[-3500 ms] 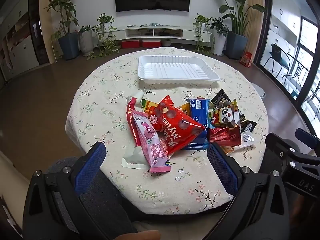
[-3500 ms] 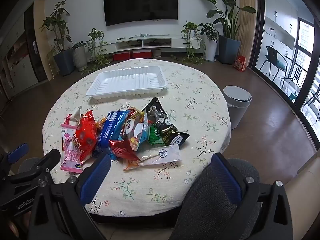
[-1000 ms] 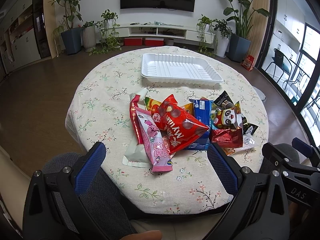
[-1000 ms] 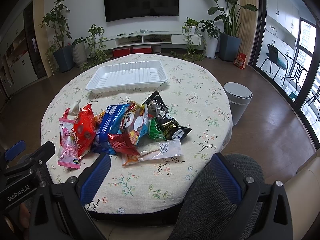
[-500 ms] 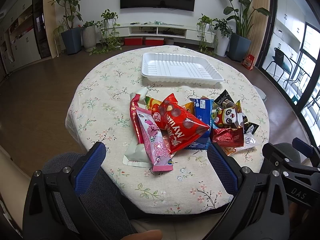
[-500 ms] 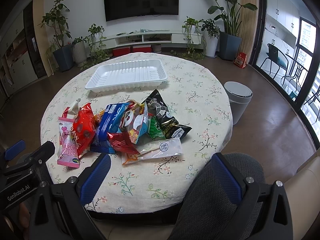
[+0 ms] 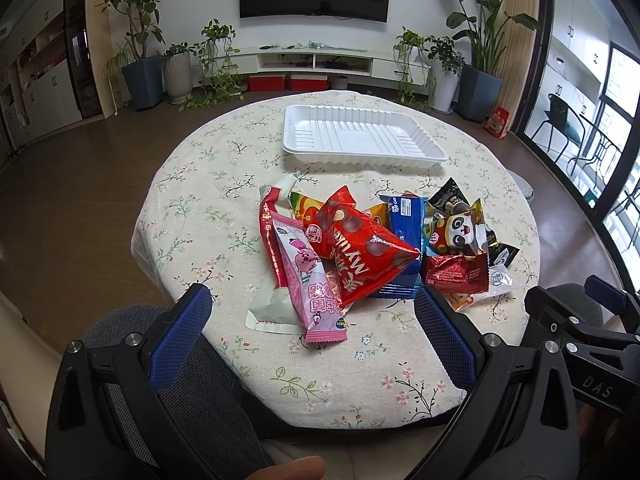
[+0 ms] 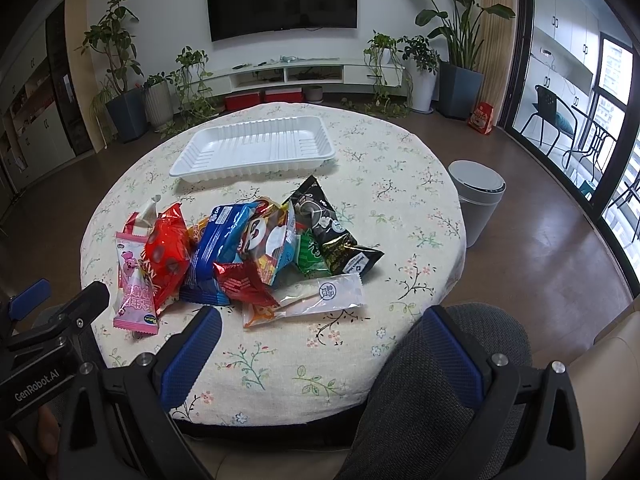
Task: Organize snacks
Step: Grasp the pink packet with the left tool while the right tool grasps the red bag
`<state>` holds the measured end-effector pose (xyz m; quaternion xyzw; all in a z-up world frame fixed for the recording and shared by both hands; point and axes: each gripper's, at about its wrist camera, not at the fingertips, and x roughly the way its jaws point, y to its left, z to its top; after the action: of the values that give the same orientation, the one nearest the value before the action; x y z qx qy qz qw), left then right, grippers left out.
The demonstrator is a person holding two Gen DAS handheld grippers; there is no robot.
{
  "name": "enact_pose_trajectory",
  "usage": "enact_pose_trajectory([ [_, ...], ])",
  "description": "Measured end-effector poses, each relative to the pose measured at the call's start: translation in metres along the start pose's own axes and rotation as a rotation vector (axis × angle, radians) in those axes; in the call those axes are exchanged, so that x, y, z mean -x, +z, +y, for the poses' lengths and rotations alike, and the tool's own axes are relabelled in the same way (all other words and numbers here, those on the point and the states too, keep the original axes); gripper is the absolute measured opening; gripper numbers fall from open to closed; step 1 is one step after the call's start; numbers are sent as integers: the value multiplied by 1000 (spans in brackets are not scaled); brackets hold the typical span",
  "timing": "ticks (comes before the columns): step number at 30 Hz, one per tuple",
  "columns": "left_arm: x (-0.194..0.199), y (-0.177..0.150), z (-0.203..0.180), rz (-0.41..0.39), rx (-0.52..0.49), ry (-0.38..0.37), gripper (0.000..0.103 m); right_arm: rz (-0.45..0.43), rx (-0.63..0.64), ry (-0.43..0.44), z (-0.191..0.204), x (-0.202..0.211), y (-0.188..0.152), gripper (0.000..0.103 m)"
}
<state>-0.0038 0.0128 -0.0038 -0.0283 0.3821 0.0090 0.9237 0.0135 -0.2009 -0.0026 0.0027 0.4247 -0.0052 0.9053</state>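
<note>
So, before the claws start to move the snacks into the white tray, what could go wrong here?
1. The snacks lie overlapped: the red bag rests on the blue pack and the pink packet, so lifting one may drag its neighbours.
2. The clear packet lies flat and near the table edge; a claw may push it off.
3. The white tray is beyond the pile, so a low carry could sweep other bags.

Glossy foil snack packets, smooth ribbed white plastic tray, matt floral cloth tablecloth, polished wood-look floor
</note>
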Motion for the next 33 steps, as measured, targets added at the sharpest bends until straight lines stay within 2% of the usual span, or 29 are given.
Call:
enact_pose_trajectory([
  [4, -4, -4, -1, -14, -19, 17, 103, 10, -10, 14, -2, -4, -4, 103],
  [7, -6, -6, 0, -37, -18, -12, 103, 22, -24, 32, -7, -8, -4, 103],
  [11, -10, -6, 16, -45, 52, -205, 103, 13, -23, 31, -16, -9, 4, 103],
  [15, -6, -9, 14, -116, -28, -176, 103, 10, -9, 53, -28, -16, 8, 102],
  [16, -6, -10, 13, -110, -47, -166, 103, 15, -11, 63, -31, -18, 10, 102],
  [18, -22, -10, 13, 55, -46, -131, 103, 27, -20, 90, -38, -23, 14, 102],
  [19, -27, -9, 18, 93, -7, -113, 102, 36, -28, 106, -42, -26, 16, 101],
  [21, -30, -6, 26, 84, 28, -117, 101, 72, -52, 149, -49, -35, 20, 100],
  [23, -34, 1, 27, 85, 8, -94, 101, 120, -85, 208, -55, -44, 22, 93],
  [27, -48, 17, 36, 110, 23, -104, 101, 192, -167, 333, -64, -59, 25, 89],
  [31, -67, 34, 48, 138, 51, -107, 101, 197, -191, 412, -59, -60, 32, 82],
  [33, -73, 38, 49, 151, 46, -121, 96, 170, -167, 416, -50, -57, 39, 82],
])
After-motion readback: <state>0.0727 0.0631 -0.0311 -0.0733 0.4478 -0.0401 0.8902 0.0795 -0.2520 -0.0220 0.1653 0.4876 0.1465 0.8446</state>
